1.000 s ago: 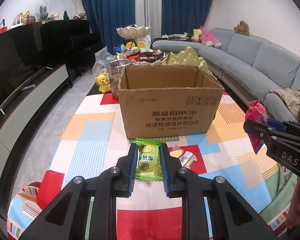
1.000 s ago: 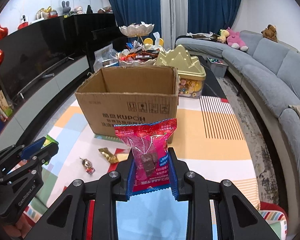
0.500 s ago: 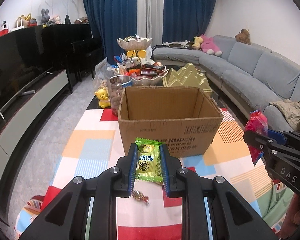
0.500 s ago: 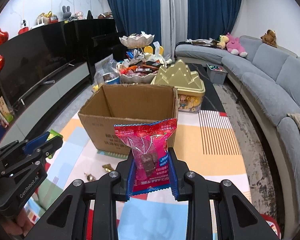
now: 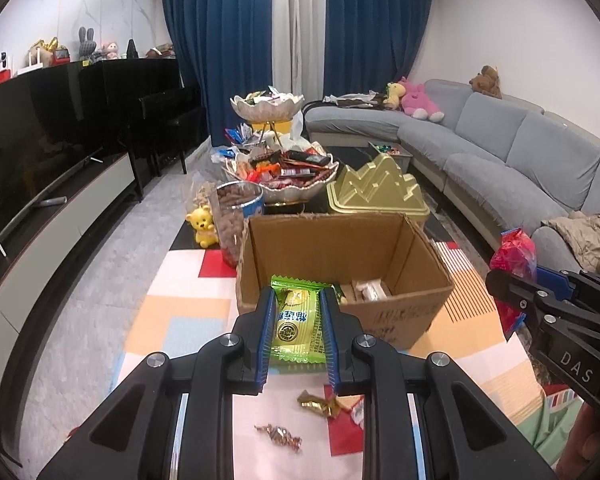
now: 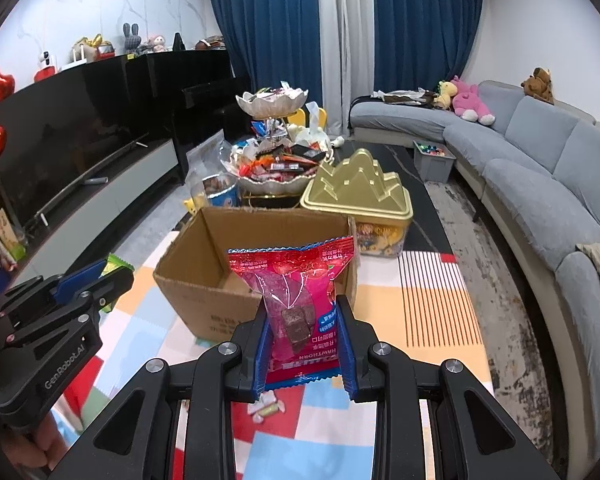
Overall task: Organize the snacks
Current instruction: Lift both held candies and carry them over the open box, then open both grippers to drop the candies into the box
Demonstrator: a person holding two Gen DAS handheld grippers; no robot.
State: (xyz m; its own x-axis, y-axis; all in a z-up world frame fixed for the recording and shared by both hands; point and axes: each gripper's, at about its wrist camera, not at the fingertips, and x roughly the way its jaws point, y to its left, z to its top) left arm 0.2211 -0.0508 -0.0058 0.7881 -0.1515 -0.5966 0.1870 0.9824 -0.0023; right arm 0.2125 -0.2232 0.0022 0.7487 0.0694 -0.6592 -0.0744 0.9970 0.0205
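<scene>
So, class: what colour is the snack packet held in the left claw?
Bright green packet with a yellow panel; clearest in the left wrist view.

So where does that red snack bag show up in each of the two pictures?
Left wrist view: the red snack bag sits at the far right edge, pinched in the right claw, right of the cardboard box.
Right wrist view: the bag is dead centre, held between the claw's blue pads, in front of the box.
Shared landmark: the gold mountain-shaped tin behind the box.

Cardboard box [image 5: 340, 264] on the table mat [image 5: 172, 320] — tin [image 5: 376, 188] and snack bowl [image 5: 284, 176] behind, loose candies [image 5: 280, 436] in front
</scene>
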